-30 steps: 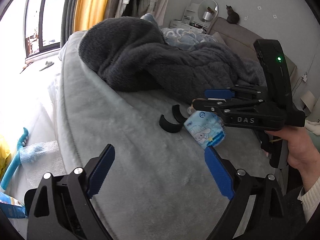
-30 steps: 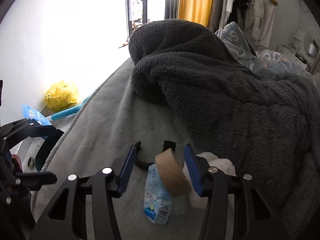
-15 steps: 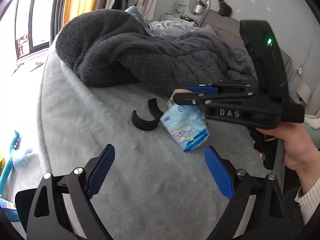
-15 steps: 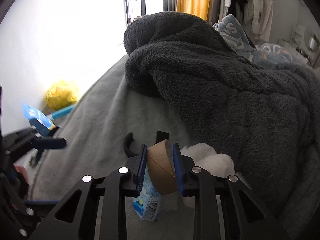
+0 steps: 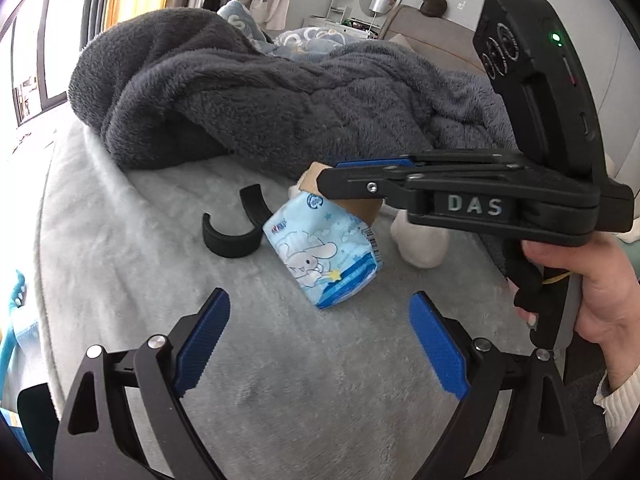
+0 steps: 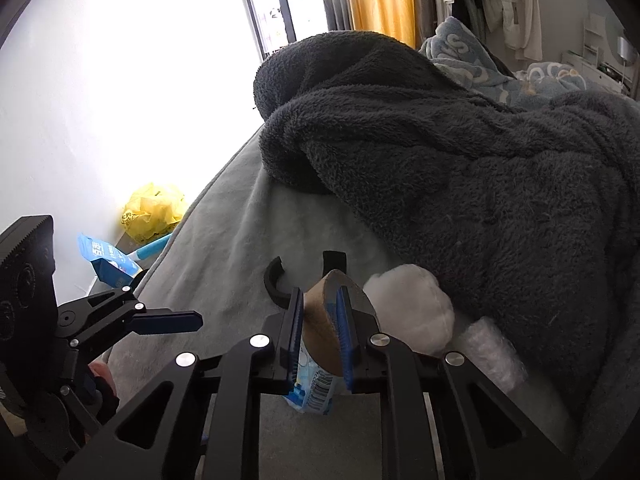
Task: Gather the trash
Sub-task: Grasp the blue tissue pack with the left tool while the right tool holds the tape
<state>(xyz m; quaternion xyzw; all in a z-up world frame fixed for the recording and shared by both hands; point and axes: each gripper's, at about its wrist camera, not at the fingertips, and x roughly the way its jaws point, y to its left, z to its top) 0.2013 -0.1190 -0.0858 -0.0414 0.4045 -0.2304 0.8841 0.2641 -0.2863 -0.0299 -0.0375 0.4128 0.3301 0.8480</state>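
Two views, each with its own share: only in the right wrist view, a yellow bag (image 6: 154, 210) and a blue packet (image 6: 106, 258) on the floor beside the bed (image 6: 224, 240); only in the left, a cat (image 5: 434, 0) on the headboard. Right gripper (image 6: 320, 334) tilted downward, jaws just closing, now clamped on a flattened cardboard tube (image 6: 322, 320) above a blue tissue pack (image 5: 324, 256) lying on the bed. Left gripper (image 5: 318, 344) spread wide, empty, low over the bedding near the pack. "DAS" legible on the right gripper's side.
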